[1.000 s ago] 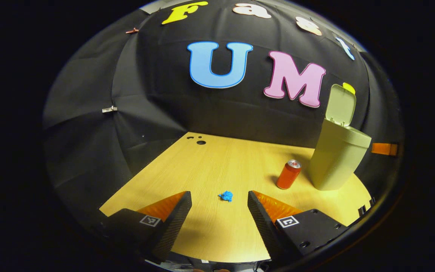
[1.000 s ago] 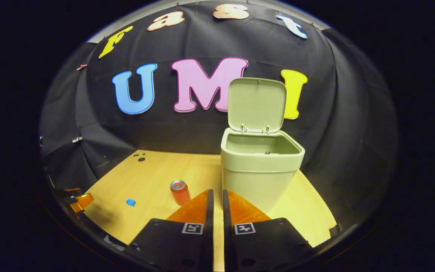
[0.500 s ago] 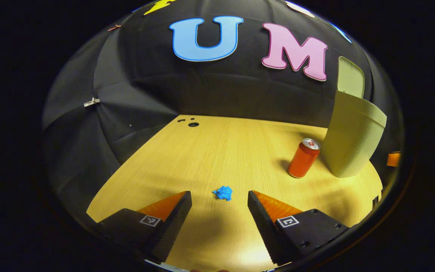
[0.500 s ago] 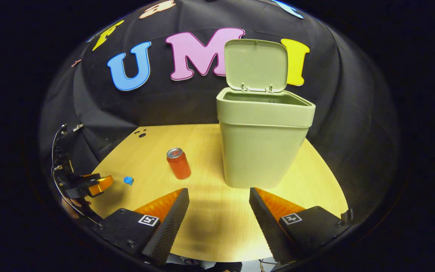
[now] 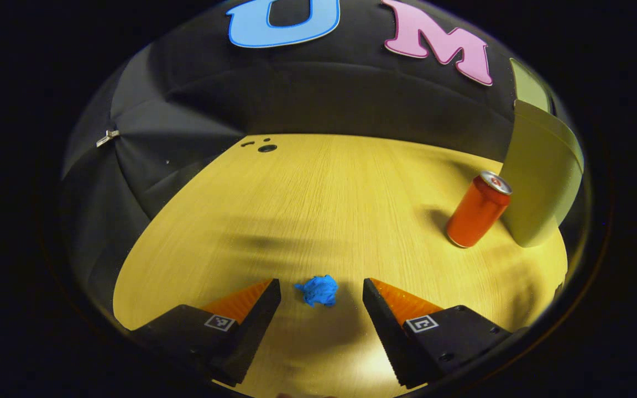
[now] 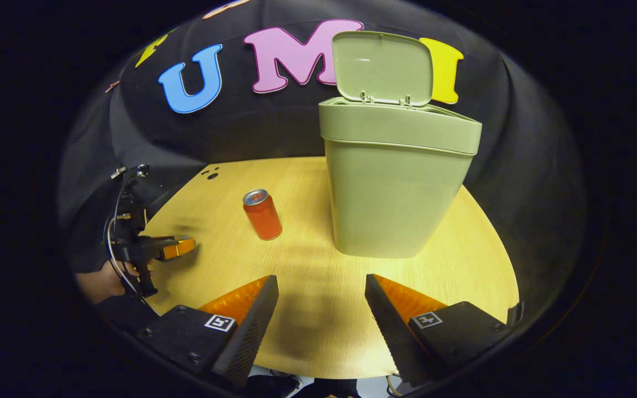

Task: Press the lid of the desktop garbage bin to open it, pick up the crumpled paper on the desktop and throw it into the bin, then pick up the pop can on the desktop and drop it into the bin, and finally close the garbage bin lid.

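Two open grippers; paper lined up first

My left gripper (image 5: 321, 290) straddles the crumpled paper (image 5: 317, 290) on the desktop (image 5: 324, 199), fingers apart for closing; my right gripper (image 6: 321, 287) waits spread; bin (image 6: 396, 182) lid (image 6: 383, 67) stands up, can (image 6: 262, 214) beside it.

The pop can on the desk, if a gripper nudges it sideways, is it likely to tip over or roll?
The pop can stands upright on the wooden desk, tall for its narrow base, so a high push would probably tip it. Once down, its round body would likely roll. Its smooth sides may slip in a loose grip.
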Demonstrator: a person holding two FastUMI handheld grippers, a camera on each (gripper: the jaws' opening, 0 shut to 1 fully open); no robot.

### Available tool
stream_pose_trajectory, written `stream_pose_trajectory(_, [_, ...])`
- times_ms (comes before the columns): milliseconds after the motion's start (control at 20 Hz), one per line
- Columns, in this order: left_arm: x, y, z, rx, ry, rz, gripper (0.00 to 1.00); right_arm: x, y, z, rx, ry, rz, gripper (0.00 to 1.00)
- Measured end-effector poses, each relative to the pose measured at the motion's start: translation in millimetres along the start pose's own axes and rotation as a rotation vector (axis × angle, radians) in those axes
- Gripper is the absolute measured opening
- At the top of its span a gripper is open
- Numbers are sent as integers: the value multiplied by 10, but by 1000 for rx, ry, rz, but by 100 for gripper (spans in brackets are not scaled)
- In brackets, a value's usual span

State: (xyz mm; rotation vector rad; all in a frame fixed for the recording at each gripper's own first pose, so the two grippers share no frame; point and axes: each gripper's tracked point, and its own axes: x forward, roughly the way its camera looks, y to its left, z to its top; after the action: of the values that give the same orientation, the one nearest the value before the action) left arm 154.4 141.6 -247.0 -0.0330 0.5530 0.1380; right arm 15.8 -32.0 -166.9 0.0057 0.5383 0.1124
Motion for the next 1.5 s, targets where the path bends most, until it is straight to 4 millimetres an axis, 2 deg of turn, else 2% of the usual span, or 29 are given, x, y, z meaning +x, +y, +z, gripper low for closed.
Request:
stream_pose_trajectory(150, [131, 28, -70, -6, 44, 27, 96, 69, -20, -58, 0, 28, 8, 99])
stream_pose_trajectory(300, [152, 27, -71, -8, 42, 36, 96, 122, -49, -6, -1, 31, 10, 99])
stream_pose_trajectory(350, [152, 23, -80, -5, 48, 38, 99, 148, -53, -10, 1, 37, 9, 99])
stream_pose_trajectory(450, [171, -27, -76, -5, 47, 34, 94, 167, -39, 2, 5, 42, 11, 99])
stream_pose_trajectory(600, [169, -116, -74, -10, 43, 35, 77, 125, -7, 30, 5, 26, 7, 99])
stream_pose_trajectory(700, [176, -157, -48, -19, 42, 38, 55, 58, 19, 24, 3, 11, -1, 99])
stream_pose_trajectory(800, [176, -141, -46, -37, 45, 43, 50, -38, 54, -3, 3, -6, -20, 99])
stream_pose_trajectory(950, [157, -103, -42, -32, 40, 11, 34, -205, 110, -54, 19, -33, -51, 99])
stream_pose_trajectory(1000, [147, -123, -15, -35, 30, -6, 34, -256, 122, -59, 25, -44, -63, 99])
stream_pose_trajectory(1050, [124, -119, 12, -38, 22, -8, 29, -307, 127, -63, 29, -55, -73, 99])
stream_pose_trajectory(1100, [84, -83, 31, -37, 15, -4, 36, -359, 133, -67, 29, -64, -83, 99])
stream_pose_trajectory(1200, [-26, -101, 152, -42, -19, -21, 32, -455, 128, -58, 23, -82, -100, 99])
stream_pose_trajectory(1500, [-613, -239, 664, -35, -145, -72, 32, -565, 64, -17, 42, -102, -111, 99])
